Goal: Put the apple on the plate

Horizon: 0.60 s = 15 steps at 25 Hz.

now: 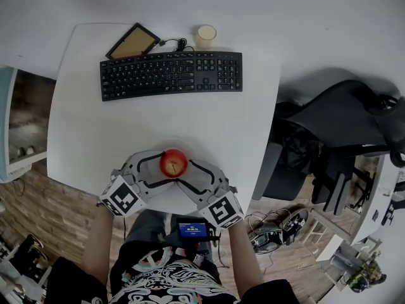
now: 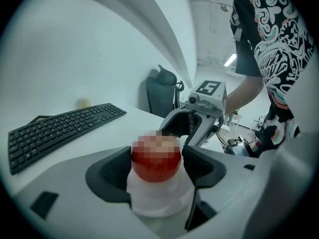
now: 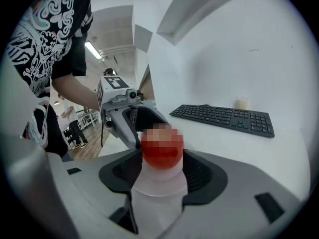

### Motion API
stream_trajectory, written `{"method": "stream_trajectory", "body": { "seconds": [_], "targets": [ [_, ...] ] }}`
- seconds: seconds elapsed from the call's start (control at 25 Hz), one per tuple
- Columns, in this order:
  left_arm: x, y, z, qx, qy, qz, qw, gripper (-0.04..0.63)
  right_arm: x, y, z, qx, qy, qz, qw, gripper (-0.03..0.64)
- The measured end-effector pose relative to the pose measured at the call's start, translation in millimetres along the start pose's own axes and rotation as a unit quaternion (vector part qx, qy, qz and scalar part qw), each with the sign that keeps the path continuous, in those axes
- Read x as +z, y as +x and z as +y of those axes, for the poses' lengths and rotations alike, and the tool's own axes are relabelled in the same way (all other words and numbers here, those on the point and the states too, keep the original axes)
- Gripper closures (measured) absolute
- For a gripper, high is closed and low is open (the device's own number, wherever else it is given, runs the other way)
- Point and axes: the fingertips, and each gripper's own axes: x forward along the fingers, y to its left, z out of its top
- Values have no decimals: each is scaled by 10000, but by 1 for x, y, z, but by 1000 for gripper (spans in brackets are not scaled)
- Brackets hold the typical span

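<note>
While the head view looks down on the white table, the red apple stands near its front edge, well apart from the black keyboard at the back. Its stem dimple faces straight up, so its core axis is vertical; the fruit is round, with no marked long side. The left gripper reaches it from the left and the right gripper from the right, their tips meeting around it.

Seen from the left gripper view, the apple sits upright between that gripper's dark pads, which press its two sides: clamped on it. Under it shows a pale, rounded white base; whether that is the plate cannot be told. Just beyond the fruit stands the right gripper.

From the right gripper view, the apple is likewise upright, with this gripper's pads closed against both flanks, and the same white base below.
</note>
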Motion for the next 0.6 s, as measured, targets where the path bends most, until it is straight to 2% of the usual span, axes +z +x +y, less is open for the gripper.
{"method": "stream_trajectory", "body": {
  "seconds": [0.6],
  "targets": [
    [29, -33, -12, 523, 451, -367, 9969, 278, 24, -36, 18, -707, -87, -364, 9968, 360]
  ]
}}
